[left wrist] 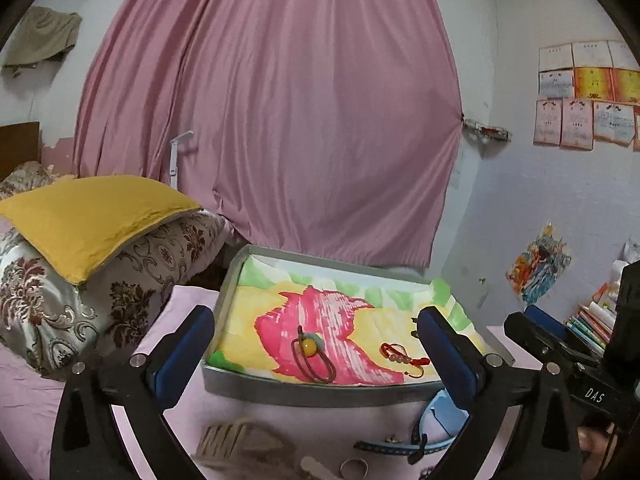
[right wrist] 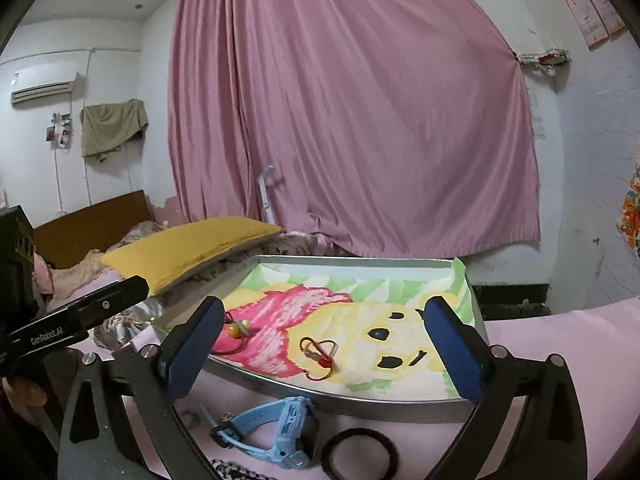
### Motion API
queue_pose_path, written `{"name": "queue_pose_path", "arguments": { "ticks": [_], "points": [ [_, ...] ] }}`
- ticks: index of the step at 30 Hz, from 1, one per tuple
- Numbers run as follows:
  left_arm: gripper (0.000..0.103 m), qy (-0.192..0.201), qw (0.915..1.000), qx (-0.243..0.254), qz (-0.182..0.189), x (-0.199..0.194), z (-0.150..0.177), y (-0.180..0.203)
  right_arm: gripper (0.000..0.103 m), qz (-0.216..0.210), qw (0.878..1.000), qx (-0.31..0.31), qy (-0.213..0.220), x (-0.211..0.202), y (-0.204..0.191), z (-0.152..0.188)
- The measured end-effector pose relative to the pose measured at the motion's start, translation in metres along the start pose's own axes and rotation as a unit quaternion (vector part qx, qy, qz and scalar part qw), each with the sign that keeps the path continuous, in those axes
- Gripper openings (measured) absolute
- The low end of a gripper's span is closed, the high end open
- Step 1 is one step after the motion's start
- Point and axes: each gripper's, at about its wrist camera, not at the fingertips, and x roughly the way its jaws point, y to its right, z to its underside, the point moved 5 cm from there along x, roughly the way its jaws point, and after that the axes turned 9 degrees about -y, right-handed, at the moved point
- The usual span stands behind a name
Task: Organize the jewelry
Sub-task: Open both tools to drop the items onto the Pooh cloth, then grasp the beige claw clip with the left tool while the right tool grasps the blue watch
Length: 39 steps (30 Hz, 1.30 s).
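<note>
Jewelry: two pieces lie in a shallow grey tray (left wrist: 320, 390) lined with a painted cloth (left wrist: 256, 320), on a bed with a pink sheet (right wrist: 560, 344).
Brown cord: a loop with an amber bead (left wrist: 310, 347) rests on the cloth's pink patch, its long axis running from the tray's far side toward its near rim, bead at the far end.
Red bracelet: a beaded red cord (left wrist: 400, 358) lies to the right of the brown loop, well apart from it, its line of beads running roughly along the tray's near rim.
Left gripper (left wrist: 320, 356): jaws spread wide, holding nothing; they frame the tray from the near side and touch neither piece.
Right gripper (right wrist: 326, 354): jaws likewise spread wide and empty, the red bracelet (right wrist: 318, 356) seen between them but untouched.
Outside the tray: a light blue watch (right wrist: 276, 436) lies on the sheet by the near rim, its strap stretching left to right.
Right wrist view only: a black ring-shaped band (right wrist: 360, 454) beside the watch, and the bear face painted on the cloth.
Left wrist view only: a tan woven item (left wrist: 236, 442) and a small metal ring (left wrist: 354, 469) on the sheet; certificates on the right wall.
Backdrop: a pink curtain (left wrist: 280, 120) and a yellow pillow (left wrist: 92, 220).
</note>
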Motion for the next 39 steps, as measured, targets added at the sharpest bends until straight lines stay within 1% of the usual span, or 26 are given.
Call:
{"name": "queue_pose_path", "arguments": {
  "ticks": [4,7,10,13,14,16,17,21,23,25,26,30,31,32,33,35,39],
  "points": [
    [0.102,0.008,1.0000,0.003,-0.002,-0.014,0.006,-0.001,0.098,0.000,1.000,-0.012,0.005,-0.007,-0.006,0.003],
    [0.102,-0.008,1.0000,0.003,0.001,-0.024,0.015,-0.004,0.098,-0.010,1.000,-0.017,-0.004,-0.011,-0.009,0.008],
    [0.102,-0.027,0.9996,0.005,0.007,-0.031,0.027,-0.007,0.098,-0.017,0.999,-0.024,-0.024,-0.011,-0.012,0.015],
    [0.102,-0.055,0.9985,0.005,-0.001,-0.031,0.040,-0.014,0.098,-0.020,0.998,-0.030,-0.045,-0.010,-0.014,0.021],
    [0.102,-0.073,0.9973,-0.002,-0.002,-0.029,0.043,-0.018,0.098,-0.023,0.998,-0.030,-0.054,-0.009,-0.014,0.024],
    [0.102,-0.093,0.9957,-0.010,-0.002,-0.024,0.046,-0.024,0.098,-0.030,0.997,-0.027,-0.069,-0.005,-0.014,0.028],
    [0.102,-0.113,0.9935,-0.012,-0.009,-0.019,0.049,-0.028,0.098,-0.035,0.996,-0.024,-0.079,-0.003,-0.013,0.030],
    [0.102,-0.161,0.9866,-0.024,-0.016,-0.005,0.059,-0.035,0.098,-0.035,0.993,-0.018,-0.114,0.009,-0.012,0.035],
    [0.102,-0.176,0.9839,-0.025,-0.018,0.000,0.062,-0.036,0.098,-0.038,0.991,-0.016,-0.125,0.014,-0.012,0.037],
    [0.102,-0.189,0.9814,-0.020,-0.029,0.006,0.065,-0.038,0.098,-0.040,0.990,-0.016,-0.138,0.019,-0.013,0.040],
    [0.102,-0.198,0.9793,-0.015,-0.040,0.010,0.066,-0.038,0.098,-0.040,0.989,-0.016,-0.144,0.021,-0.013,0.041],
    [0.102,-0.222,0.9739,-0.008,-0.045,0.021,0.067,-0.038,0.097,-0.045,0.984,-0.013,-0.169,0.032,-0.013,0.045],
    [0.102,-0.225,0.9731,-0.005,-0.048,0.023,0.067,-0.038,0.096,-0.045,0.984,-0.012,-0.173,0.033,-0.013,0.045],
    [0.102,-0.228,0.9724,-0.002,-0.050,0.024,0.067,-0.038,0.091,-0.046,0.983,-0.011,-0.179,0.036,-0.012,0.046],
    [0.102,-0.230,0.9719,0.000,-0.052,0.025,0.067,-0.038,0.084,-0.046,0.982,-0.009,-0.184,0.038,-0.012,0.047],
    [0.102,-0.234,0.9707,0.004,-0.055,0.027,0.067,-0.039,0.075,-0.047,0.979,-0.007,-0.197,0.042,-0.013,0.049],
    [0.102,-0.249,0.9663,0.014,-0.063,0.033,0.067,-0.041,0.065,-0.050,0.972,-0.008,-0.229,0.053,-0.015,0.055]
  ]
}}
